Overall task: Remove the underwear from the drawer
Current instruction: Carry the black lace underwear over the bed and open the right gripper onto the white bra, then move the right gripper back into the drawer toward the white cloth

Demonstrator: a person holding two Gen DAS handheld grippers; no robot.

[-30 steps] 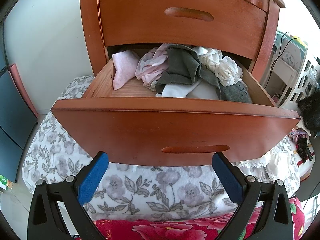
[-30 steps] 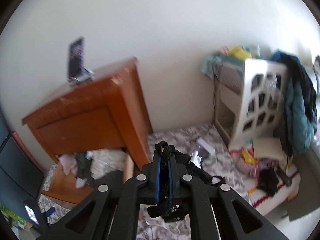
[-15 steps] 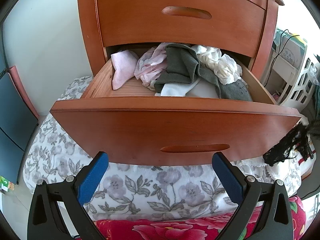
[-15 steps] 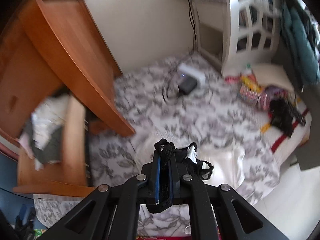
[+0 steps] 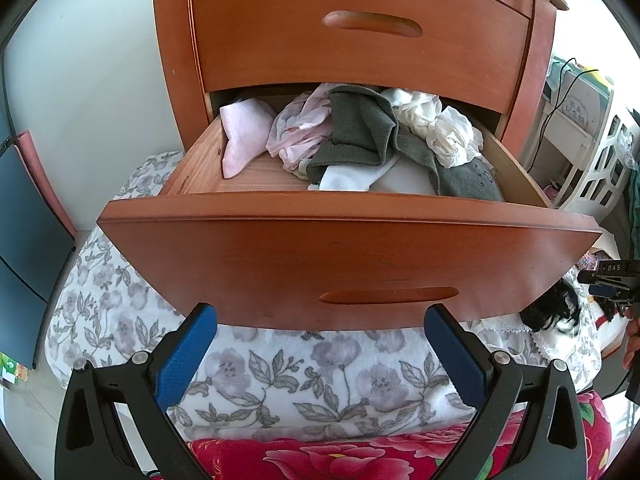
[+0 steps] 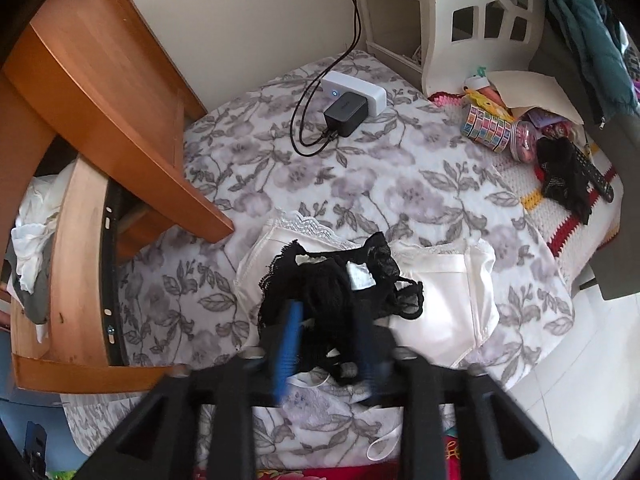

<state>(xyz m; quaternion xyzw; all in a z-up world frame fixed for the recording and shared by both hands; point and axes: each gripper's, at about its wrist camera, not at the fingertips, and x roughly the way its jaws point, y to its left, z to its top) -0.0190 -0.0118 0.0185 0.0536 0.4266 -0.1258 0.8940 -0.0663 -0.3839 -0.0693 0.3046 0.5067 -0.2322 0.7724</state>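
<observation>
The wooden drawer [image 5: 348, 248] stands pulled out, holding a pink piece [image 5: 244, 136], a grey garment [image 5: 360, 132] and crumpled white pieces [image 5: 440, 128]. My left gripper [image 5: 320, 332] hovers open in front of the drawer face, holding nothing. The black lace underwear [image 6: 340, 280] lies on white garments [image 6: 448, 292] on the floral bedspread [image 6: 360, 176], right of the drawer [image 6: 80, 264]. My right gripper [image 6: 330, 336] points down over it. Its jaws are opening, blurred, with the lace still between the blue pads [image 6: 290, 340]. In the left wrist view, the right gripper [image 5: 612, 284] shows at the right edge above the underwear [image 5: 552, 312].
A white power strip with a black charger [image 6: 348, 104] and cable lies near the wall. A white shelf [image 6: 480, 8], tape rolls [image 6: 488, 124], another black garment [image 6: 564, 176] and a remote sit at the right. A red floral blanket [image 5: 360, 460] lies at the bed's near edge.
My right gripper has come down from high above to the bed with the black underwear, and its shut jaws have parted. The left gripper has stayed put.
</observation>
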